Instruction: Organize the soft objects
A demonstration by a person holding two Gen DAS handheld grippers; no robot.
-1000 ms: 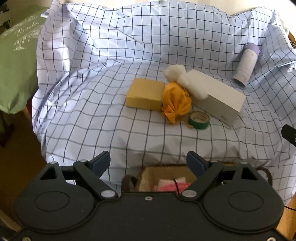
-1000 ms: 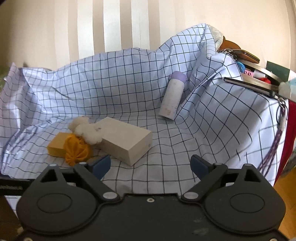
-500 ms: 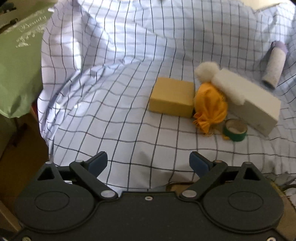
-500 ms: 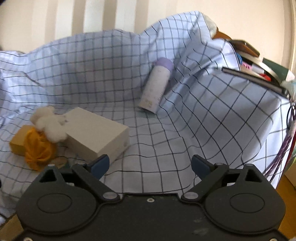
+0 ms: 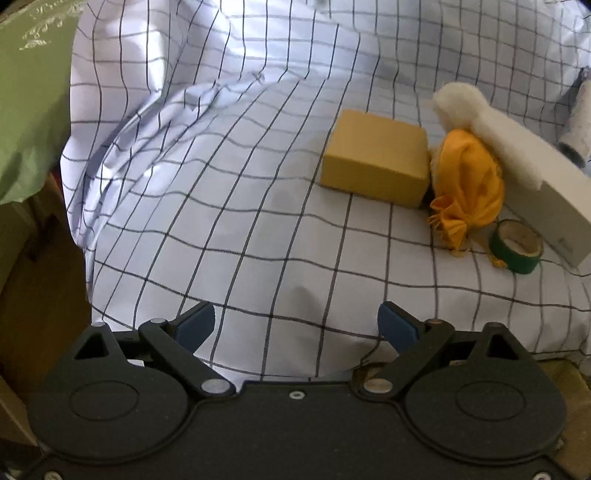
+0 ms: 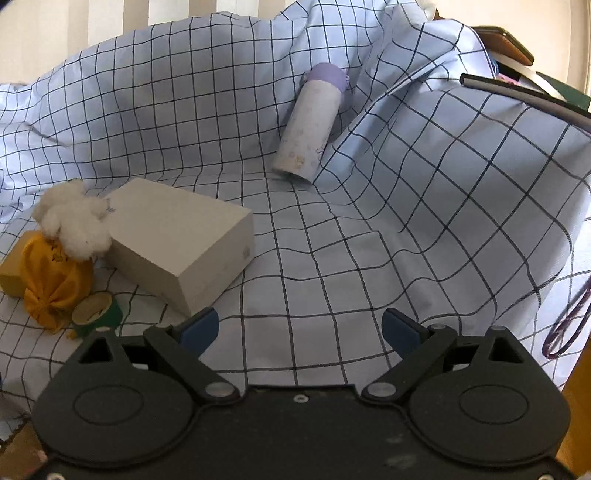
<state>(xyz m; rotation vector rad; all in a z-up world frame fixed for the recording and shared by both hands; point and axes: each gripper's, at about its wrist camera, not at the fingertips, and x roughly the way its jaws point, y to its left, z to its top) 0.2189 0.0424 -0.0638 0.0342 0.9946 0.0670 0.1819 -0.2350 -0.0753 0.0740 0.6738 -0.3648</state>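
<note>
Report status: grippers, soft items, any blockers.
Left gripper and right gripper open, empty. Orange cloth pouch and white cotton fluff untouched on checked sheet. Wedged between yellow box and white box.

Striped cream wall (image 6: 110,22) behind checked sheet (image 6: 332,258); wooden floor (image 6: 580,384).

Right gripper (image 6: 300,328) seen with jaws wide apart, nothing between them, over checked cloth (image 6: 369,258). White box (image 6: 177,236) flanked by cotton wad (image 6: 74,221), orange pouch (image 6: 51,284), green tape roll (image 6: 96,312). Lilac-capped bottle (image 6: 312,125) lying tilted beyond.
</note>
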